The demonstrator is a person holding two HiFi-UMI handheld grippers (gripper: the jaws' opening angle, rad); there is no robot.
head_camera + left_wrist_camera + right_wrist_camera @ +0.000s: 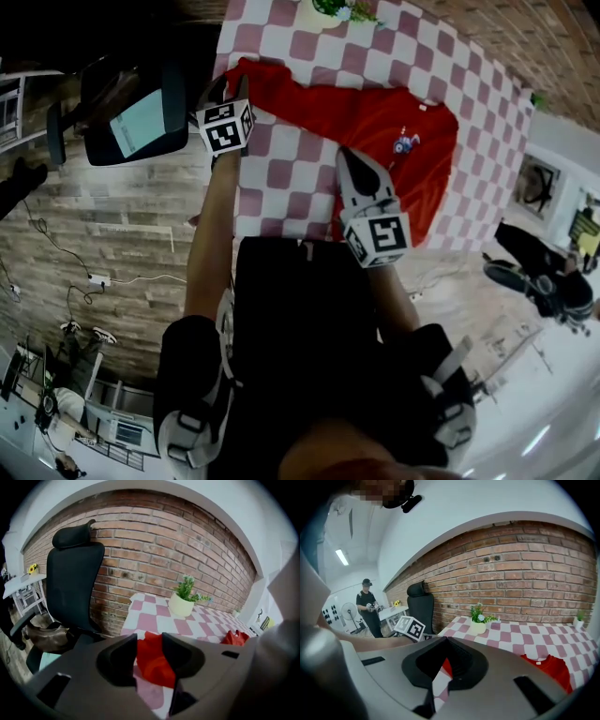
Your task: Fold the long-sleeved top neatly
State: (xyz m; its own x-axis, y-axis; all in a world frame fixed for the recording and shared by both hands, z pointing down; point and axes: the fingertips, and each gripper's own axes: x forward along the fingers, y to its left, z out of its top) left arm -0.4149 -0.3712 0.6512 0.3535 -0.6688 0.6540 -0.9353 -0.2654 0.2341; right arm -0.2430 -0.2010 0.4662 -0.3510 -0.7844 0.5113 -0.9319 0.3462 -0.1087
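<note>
A red long-sleeved top [375, 131] lies spread on the checked table [300, 178], with one sleeve [267, 80] stretched out to the left. My left gripper [239, 86] hovers at that sleeve's end near the table's left edge. In the left gripper view its jaws [150, 641] stand apart, and red cloth [152, 665] shows in the gap, lying loose. My right gripper [345, 152] is over the top's near edge. Its jaws [447, 641] meet, with only a sliver of red behind them. The collar [555, 670] shows to the right.
A potted plant [180, 605] stands at the table's far end by the brick wall. A black office chair [75, 583] stands off the table's left side. One person [365, 609] stands further back; another person's legs [544, 277] are on the right.
</note>
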